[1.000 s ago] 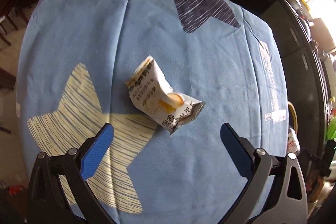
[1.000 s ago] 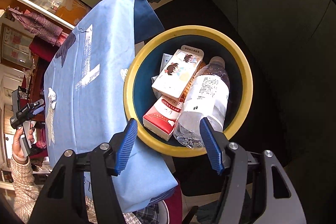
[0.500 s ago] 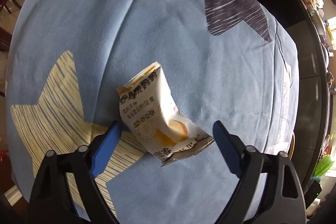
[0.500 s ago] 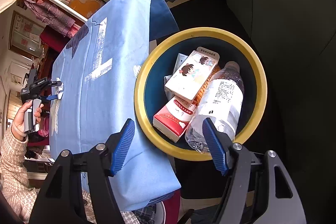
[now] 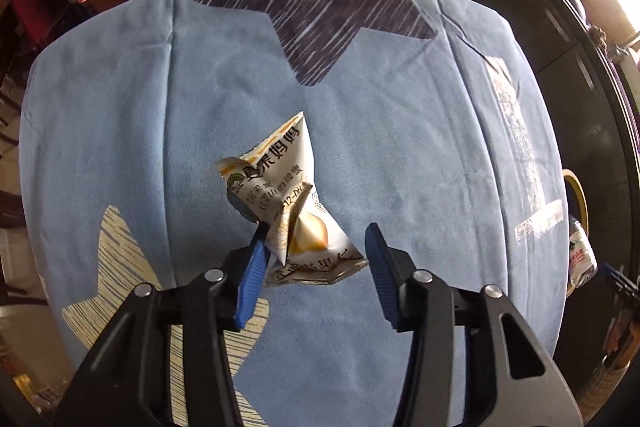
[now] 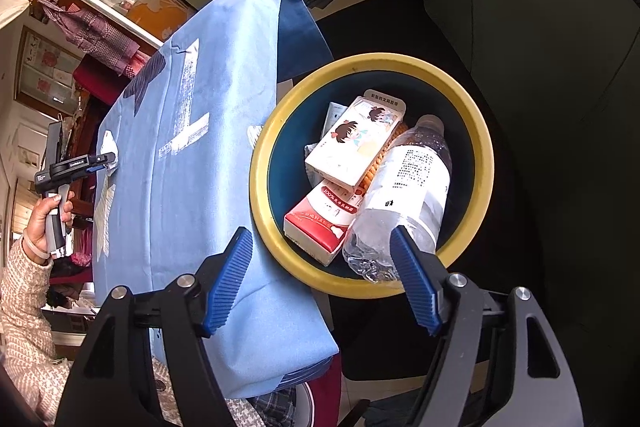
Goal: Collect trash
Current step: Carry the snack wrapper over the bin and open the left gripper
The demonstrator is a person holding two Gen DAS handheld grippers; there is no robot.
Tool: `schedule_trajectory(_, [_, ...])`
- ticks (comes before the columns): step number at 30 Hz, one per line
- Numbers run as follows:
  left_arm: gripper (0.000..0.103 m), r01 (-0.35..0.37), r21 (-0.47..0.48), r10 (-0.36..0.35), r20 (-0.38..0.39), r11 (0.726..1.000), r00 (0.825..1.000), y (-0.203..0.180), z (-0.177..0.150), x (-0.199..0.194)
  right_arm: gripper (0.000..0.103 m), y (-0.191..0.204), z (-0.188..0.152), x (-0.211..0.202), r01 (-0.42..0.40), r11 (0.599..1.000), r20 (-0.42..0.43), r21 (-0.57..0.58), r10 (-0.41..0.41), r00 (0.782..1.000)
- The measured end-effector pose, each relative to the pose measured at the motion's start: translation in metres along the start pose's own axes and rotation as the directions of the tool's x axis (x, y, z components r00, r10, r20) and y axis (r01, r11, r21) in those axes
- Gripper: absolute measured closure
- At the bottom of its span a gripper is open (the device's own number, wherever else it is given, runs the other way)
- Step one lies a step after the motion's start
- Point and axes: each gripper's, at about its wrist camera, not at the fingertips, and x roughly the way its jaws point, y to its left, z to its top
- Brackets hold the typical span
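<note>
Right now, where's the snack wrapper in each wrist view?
Left wrist: snack wrapper at centre, between the left gripper fingers.
Right wrist: a small white shape at far left, by the left gripper.
Shared landmark: the yellow-rimmed bin past the tablecloth's edge.

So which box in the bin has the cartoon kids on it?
The white box lying on top; the red-and-white carton beneath it shows only writing.

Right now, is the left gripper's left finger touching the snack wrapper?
Touching. In the left wrist view, the left gripper has its left finger pressed against the snack wrapper, which crumples there; the right finger stands clear of it.
</note>
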Motion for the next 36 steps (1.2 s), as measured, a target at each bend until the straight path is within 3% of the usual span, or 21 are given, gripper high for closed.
schedule_trajectory(7, [0.058, -0.010, 0.232, 0.002, 0.037, 0.973, 0.999, -0.035, -0.008, -0.016, 0.032, 0.010, 0.001, -0.005, 0.009, 1.000, 0.002, -0.017, -0.009, 1.000])
schedule_trajectory(14, [0.058, -0.006, 0.373, -0.021, 0.068, 0.928, 0.998, -0.075, -0.019, -0.045, 0.032, 0.006, -0.002, -0.014, 0.013, 1.000, 0.021, -0.005, -0.013, 1.000])
schedule_trajectory(20, [0.058, 0.054, 0.531, -0.098, 0.055, 0.845, 0.994, -0.153, -0.037, -0.066, 0.032, -0.008, -0.008, -0.030, 0.013, 1.000, 0.055, 0.025, -0.014, 0.998])
schedule_trajectory(25, [0.058, 0.137, 0.651, -0.194, 0.015, 0.747, 0.981, -0.245, -0.046, -0.067, 0.032, -0.021, -0.022, -0.046, 0.015, 0.999, 0.078, 0.048, -0.019, 0.997])
schedule_trajectory(29, [0.058, 0.203, 0.709, -0.236, -0.054, 0.675, 0.970, -0.316, -0.050, -0.042, 0.032, -0.031, -0.035, -0.056, 0.017, 0.998, 0.089, 0.065, -0.022, 0.996])
schedule_trajectory(34, [0.058, 0.232, 0.744, -0.212, -0.123, 0.626, 0.969, -0.379, -0.053, 0.003, 0.032, -0.044, -0.047, -0.062, 0.020, 0.996, 0.093, 0.085, -0.027, 0.995])
schedule_trajectory(36, [0.058, 0.239, 0.746, -0.197, -0.146, 0.621, 0.970, -0.394, -0.053, 0.020, 0.032, -0.048, -0.050, -0.064, 0.020, 0.995, 0.095, 0.093, -0.029, 0.995])
